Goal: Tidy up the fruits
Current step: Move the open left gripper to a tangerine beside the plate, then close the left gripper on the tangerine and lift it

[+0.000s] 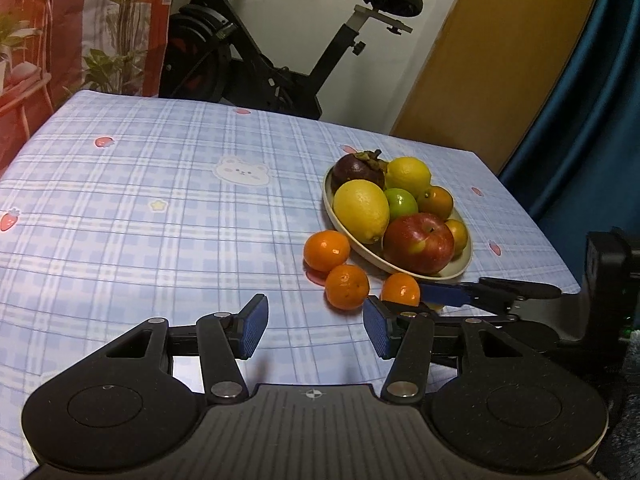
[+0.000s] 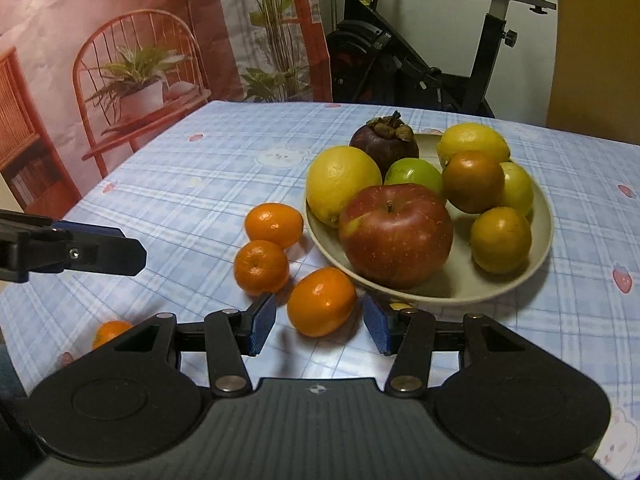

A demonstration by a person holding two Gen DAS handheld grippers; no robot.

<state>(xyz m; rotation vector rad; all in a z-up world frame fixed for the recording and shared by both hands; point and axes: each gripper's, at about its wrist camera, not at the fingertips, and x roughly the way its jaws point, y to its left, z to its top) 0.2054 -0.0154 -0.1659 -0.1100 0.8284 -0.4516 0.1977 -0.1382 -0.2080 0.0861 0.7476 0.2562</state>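
Observation:
A beige plate [image 2: 460,294] carries a red apple [image 2: 396,236], two lemons, a mangosteen [image 2: 384,140] and several small green and brownish fruits. Three tangerines lie on the cloth beside its left rim. The nearest tangerine [image 2: 321,302] sits between the tips of my right gripper [image 2: 319,328], which is open; a gap shows on each side of the fruit. My left gripper [image 1: 316,330] is open over bare cloth, left of the tangerines [image 1: 346,287]. A fourth tangerine [image 2: 110,332] peeks out at the near left, half hidden by my right gripper.
The table wears a blue plaid cloth [image 1: 160,200]. An exercise bike [image 1: 280,60] stands behind the far edge. A printed backdrop [image 2: 120,60] hangs at the back left. A blue curtain [image 1: 592,120] is beyond the right edge.

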